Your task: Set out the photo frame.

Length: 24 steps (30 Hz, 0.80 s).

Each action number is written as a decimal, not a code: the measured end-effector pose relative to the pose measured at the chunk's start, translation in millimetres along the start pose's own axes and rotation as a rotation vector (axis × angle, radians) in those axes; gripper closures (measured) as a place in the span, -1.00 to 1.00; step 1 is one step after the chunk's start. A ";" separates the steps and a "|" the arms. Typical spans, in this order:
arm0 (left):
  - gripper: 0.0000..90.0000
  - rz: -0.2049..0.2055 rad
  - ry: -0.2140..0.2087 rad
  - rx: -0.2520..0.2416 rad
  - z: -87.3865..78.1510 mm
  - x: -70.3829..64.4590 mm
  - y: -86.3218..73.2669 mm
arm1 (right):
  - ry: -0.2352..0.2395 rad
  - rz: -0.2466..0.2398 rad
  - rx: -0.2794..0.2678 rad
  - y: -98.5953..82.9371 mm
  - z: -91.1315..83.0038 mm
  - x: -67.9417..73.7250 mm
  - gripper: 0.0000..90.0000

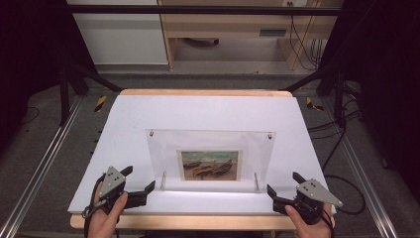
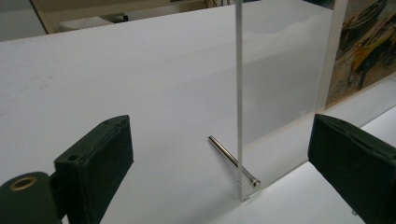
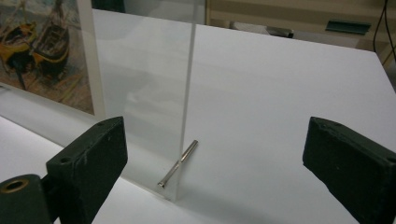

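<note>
White sheeting covers the worktop (image 1: 208, 111), which is edged in pale wood and flanked by dark floor and metal rails. Near the front edge, a clear acrylic picture frame (image 1: 210, 159) is seen standing upright, its long axis parallel to that edge and its face turned toward the person. A painted print of boats (image 1: 210, 165) is held at its centre. Thin metal pins (image 2: 232, 160) project from the lower corners of the smooth, rectangular panel. The left gripper (image 1: 140, 182) and right gripper (image 1: 282, 187) are held released, jaws spread, each just beside one lower corner, nothing grasped.
</note>
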<state>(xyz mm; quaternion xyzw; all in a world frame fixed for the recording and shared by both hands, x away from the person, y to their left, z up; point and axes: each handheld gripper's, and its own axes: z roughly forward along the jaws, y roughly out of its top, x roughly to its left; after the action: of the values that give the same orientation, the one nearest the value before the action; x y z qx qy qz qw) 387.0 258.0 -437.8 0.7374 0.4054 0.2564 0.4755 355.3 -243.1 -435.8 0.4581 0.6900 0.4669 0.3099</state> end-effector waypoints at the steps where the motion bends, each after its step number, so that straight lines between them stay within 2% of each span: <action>1: -0.86 -0.004 0.003 -0.004 -0.7 1.1 -0.3 | -0.007 0.003 0.003 -0.9 -1.0 -1.3 -0.84; 6: -0.86 -0.012 0.028 -0.010 -5.5 12.8 -2.1 | -0.037 0.012 0.011 -4.8 -5.8 -8.8 -0.83; 8: -0.86 -0.019 0.039 -0.011 -7.2 17.7 -3.1 | -0.064 0.007 0.021 -6.2 -7.5 -12.3 -0.82; 10: -0.86 -0.023 0.051 -0.009 -8.5 23.2 -3.9 | -0.077 0.023 0.026 -7.0 -8.2 -14.8 -0.80; 14: -0.87 -0.035 0.081 -0.004 -8.4 35.2 -4.9 | -0.137 0.043 0.056 -9.1 -4.9 -23.4 -0.74; 15: -0.87 -0.033 0.088 0.001 -7.8 37.5 -5.1 | -0.145 0.062 0.063 -9.4 -3.0 -25.8 -0.73; 16: -0.87 -0.033 0.101 0.012 -6.4 41.2 -5.4 | -0.152 0.059 0.067 -9.9 -1.2 -28.1 -0.72; 20: -0.94 -0.032 0.146 0.049 1.7 53.1 -6.0 | -0.202 0.078 0.141 -10.6 13.4 -37.8 -0.62; 22: -0.94 -0.051 0.140 0.062 8.2 58.9 -6.1 | -0.213 0.081 0.173 -10.6 22.1 -40.8 -0.62; 24: -0.94 -0.049 0.147 0.078 15.0 63.0 -5.9 | -0.229 0.078 0.204 -9.6 31.4 -44.3 -0.62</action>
<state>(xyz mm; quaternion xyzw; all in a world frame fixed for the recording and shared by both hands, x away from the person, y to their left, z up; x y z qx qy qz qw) 430.4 305.0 -449.8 0.7245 0.4667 0.2820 0.4217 396.1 -274.0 -456.3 0.5638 0.6758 0.3509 0.3199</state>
